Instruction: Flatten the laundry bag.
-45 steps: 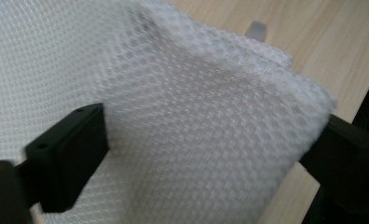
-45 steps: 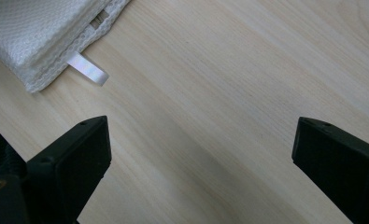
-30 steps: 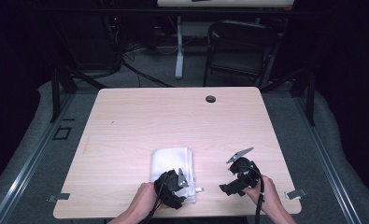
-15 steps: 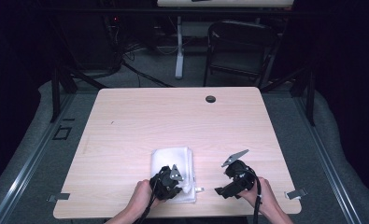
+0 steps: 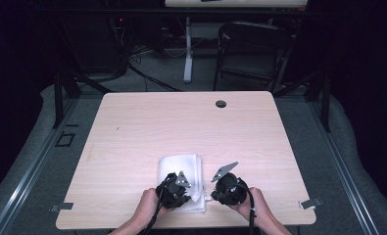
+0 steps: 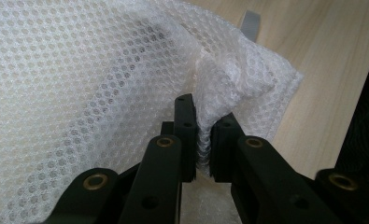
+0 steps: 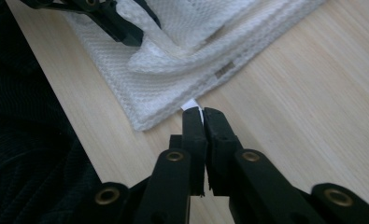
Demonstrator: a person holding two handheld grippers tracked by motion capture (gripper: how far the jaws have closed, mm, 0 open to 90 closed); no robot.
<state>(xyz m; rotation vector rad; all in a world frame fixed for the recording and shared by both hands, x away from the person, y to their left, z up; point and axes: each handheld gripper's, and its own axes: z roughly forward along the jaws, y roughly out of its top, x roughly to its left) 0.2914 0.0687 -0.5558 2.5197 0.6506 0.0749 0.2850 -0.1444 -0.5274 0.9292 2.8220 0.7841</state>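
A lab-like studio (dark curtains, metal frame [image 5: 63, 88]) around a bare table [image 5: 181, 122].

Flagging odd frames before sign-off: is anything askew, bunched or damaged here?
Nothing damaged or spilled. The white mesh bag lies folded near the table's front edge; one corner is bunched up where the left gripper pinches it. The right gripper is shut on the bag's small white tab.

In the high view, the near edge of the white mesh bag [image 5: 183, 171] is covered by the left tongs [image 5: 181, 193], and the person's forearms are cut off by the bottom edge. In the left gripper view, the bag is cropped left and top. The small white tab [image 7: 191, 104] in the right tongs [image 7: 202, 116] is mostly hidden between the pads.
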